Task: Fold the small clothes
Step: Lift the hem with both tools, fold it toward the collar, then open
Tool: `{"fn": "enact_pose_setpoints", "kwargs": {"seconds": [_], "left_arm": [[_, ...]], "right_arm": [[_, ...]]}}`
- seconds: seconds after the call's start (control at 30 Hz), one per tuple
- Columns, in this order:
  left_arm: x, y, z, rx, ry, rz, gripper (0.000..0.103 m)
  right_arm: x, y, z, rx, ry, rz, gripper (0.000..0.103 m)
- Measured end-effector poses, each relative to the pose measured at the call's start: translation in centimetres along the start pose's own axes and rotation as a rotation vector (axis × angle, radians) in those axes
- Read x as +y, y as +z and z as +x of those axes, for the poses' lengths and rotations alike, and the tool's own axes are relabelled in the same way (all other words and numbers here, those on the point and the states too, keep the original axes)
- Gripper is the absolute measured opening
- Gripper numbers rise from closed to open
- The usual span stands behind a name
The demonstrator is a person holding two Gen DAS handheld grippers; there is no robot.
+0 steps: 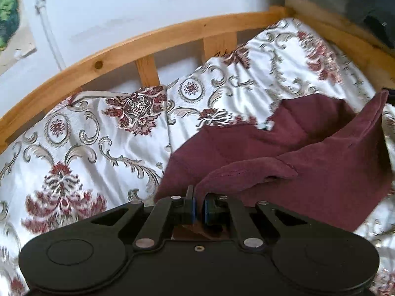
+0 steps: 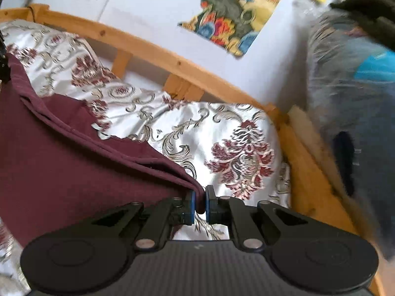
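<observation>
A maroon garment (image 1: 308,157) lies partly lifted over a white bedspread with red and grey floral patterns (image 1: 98,128). My left gripper (image 1: 198,203) is shut on a hemmed edge of the maroon garment, which drapes up and away to the right. In the right wrist view the same maroon garment (image 2: 74,167) stretches to the left, and my right gripper (image 2: 199,203) is shut on its corner. The cloth hangs taut between the two grippers, with its far part resting on the bedspread (image 2: 222,135).
A curved wooden bed rail (image 1: 148,42) runs along the far side in front of a white wall with colourful posters (image 2: 234,12). A person in grey and blue clothing (image 2: 358,98) stands at the right, beside the wooden bed edge (image 2: 308,160).
</observation>
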State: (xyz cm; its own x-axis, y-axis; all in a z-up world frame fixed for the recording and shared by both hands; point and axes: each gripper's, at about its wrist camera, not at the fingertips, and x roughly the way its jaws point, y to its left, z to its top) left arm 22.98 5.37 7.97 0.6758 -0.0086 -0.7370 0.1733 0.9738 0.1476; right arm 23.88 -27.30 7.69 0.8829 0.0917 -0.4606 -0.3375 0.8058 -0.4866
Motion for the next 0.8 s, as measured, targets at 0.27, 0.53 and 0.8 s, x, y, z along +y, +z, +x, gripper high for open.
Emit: {"fn": "enact_pose_setpoints", "kwargs": {"seconds": [0.27, 0.53, 0.8], "left_arm": [[2.5, 2.3, 7.9, 0.060, 0.012, -0.063, 0.008], [2.7, 2.2, 12.2, 0.124, 0.003, -0.082, 0.014], [5.9, 2.2, 13.1, 0.170, -0.064, -0.245, 0.046]], "right_arm": [[0.1, 0.1, 7.9, 0.064, 0.024, 0.029, 0.010], [-0.5, -0.6, 11.3, 0.086, 0.079, 0.103, 0.012], [-2.4, -2.0, 11.9, 0.064, 0.114, 0.262, 0.024]]}}
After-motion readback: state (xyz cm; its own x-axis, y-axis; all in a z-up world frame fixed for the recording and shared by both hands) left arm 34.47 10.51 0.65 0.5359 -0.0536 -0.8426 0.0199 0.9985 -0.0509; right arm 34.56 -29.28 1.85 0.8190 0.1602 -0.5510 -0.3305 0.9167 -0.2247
